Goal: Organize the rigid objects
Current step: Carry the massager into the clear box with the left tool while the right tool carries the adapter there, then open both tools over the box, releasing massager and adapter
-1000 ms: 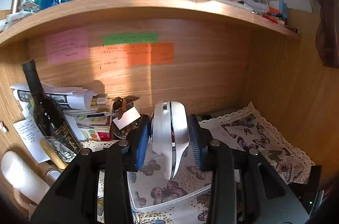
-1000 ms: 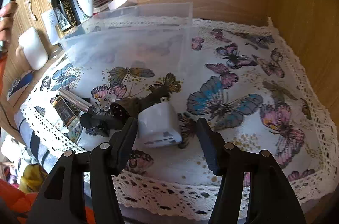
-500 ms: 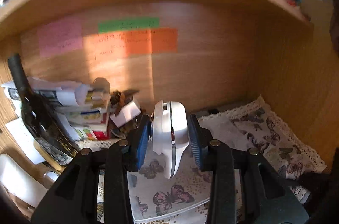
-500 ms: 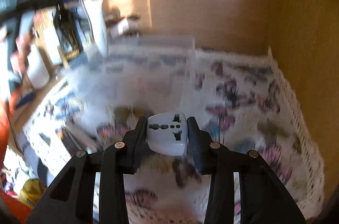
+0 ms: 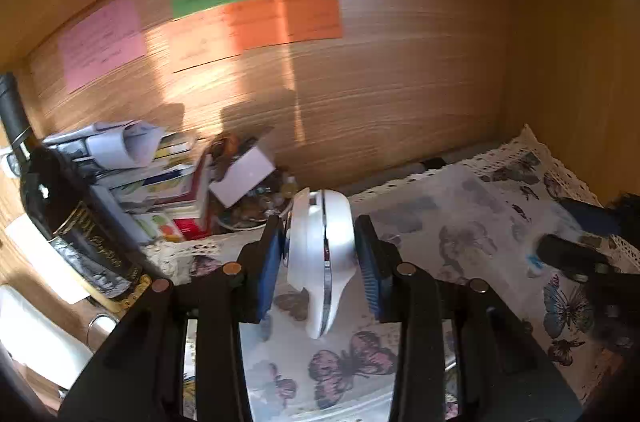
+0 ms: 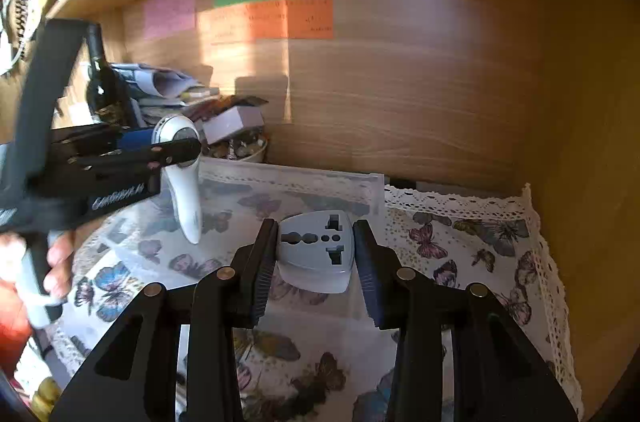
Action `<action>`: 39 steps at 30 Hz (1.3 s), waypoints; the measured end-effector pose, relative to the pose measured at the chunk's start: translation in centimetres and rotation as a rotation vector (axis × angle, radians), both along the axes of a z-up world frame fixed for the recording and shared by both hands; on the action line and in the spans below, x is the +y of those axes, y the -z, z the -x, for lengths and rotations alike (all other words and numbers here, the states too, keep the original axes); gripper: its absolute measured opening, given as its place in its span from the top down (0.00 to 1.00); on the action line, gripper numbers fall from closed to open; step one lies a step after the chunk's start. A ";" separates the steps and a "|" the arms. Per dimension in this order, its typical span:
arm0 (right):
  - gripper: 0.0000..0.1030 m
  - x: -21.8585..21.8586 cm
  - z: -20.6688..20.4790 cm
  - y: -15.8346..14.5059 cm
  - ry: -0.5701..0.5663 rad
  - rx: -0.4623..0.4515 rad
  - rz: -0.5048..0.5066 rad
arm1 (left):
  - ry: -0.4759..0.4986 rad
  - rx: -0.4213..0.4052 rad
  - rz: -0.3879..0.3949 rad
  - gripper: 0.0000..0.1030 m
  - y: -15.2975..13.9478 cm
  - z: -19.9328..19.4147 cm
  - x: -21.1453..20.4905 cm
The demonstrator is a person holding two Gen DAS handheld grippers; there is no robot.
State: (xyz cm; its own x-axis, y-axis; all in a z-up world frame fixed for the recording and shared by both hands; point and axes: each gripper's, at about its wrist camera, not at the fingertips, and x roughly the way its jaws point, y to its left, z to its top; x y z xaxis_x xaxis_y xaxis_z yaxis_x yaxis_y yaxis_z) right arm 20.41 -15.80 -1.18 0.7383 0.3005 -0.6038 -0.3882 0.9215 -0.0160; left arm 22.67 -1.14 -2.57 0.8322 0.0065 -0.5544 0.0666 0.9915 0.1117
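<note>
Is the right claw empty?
No, the right claw is shut on a grey plastic travel adapter above the clear bin.

left wrist view: rides the left gripper (image 5: pixel 320 254), looks forward along its jaws toward the desk's back edge and back-left corner; close, low over the butterfly cloth (image 5: pixel 460 234).
right wrist view: rides the right gripper (image 6: pixel 316 254), also faces the back edge, from further toward the front edge; slightly higher, takes in more of the cloth (image 6: pixel 460 242).
near field: each view's own jaws fill the lower frame.
overlap: sticky notes (image 5: pixel 256 10) (image 6: pixel 272 10) on the back panel, wine bottle (image 5: pixel 68 214) (image 6: pixel 104 82), paper stack, clear tray (image 6: pixel 320 182).
cross-view: right view sees the left gripper (image 6: pixel 176 150) at its left; left view catches a blurred dark shape at its right edge, cannot tell what.
</note>
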 end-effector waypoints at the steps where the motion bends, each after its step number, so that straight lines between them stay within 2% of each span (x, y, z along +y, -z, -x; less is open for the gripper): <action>1: 0.66 0.2 -0.5 0.3 0.000 0.011 0.004 | 0.013 0.000 -0.001 0.65 0.0 0.0 -0.5; 9: 0.66 0.8 -3.3 2.9 0.009 0.105 0.023 | 0.081 0.052 0.005 0.61 1.4 -0.7 -3.4; 12: 0.66 0.9 -4.0 3.8 0.007 0.142 0.025 | 0.089 0.104 0.036 0.61 2.3 -1.4 -3.3; 15: 0.66 1.2 -4.4 4.5 0.004 0.163 0.034 | 0.098 0.160 0.100 0.60 3.0 -2.0 -2.7; 18: 0.66 1.3 -4.4 4.8 -0.003 0.173 0.043 | 0.083 0.157 0.105 0.60 3.1 -1.8 -2.3; 23: 0.65 1.3 -3.5 3.6 -0.005 0.133 0.056 | 0.086 0.129 0.128 0.59 1.9 -0.7 -1.6; 25: 0.61 1.1 -2.8 2.8 -0.002 0.100 0.059 | 0.081 0.101 0.132 0.53 1.0 0.2 -1.1; 27: 0.55 1.1 -2.0 2.0 -0.004 0.072 0.056 | 0.075 0.070 0.143 0.41 0.1 1.3 -0.5; 29: 0.49 0.9 -1.0 1.0 -0.008 0.040 0.047 | 0.069 0.049 0.149 0.34 -0.5 2.3 0.2; 33: 0.31 0.4 1.3 -0.6 -0.006 -0.020 0.026 | 0.035 0.012 0.152 0.08 -1.3 4.8 1.5; 39: 0.27 -0.1 4.3 -1.3 -0.005 -0.040 0.004 | 0.013 0.015 0.168 0.01 -0.8 8.4 3.2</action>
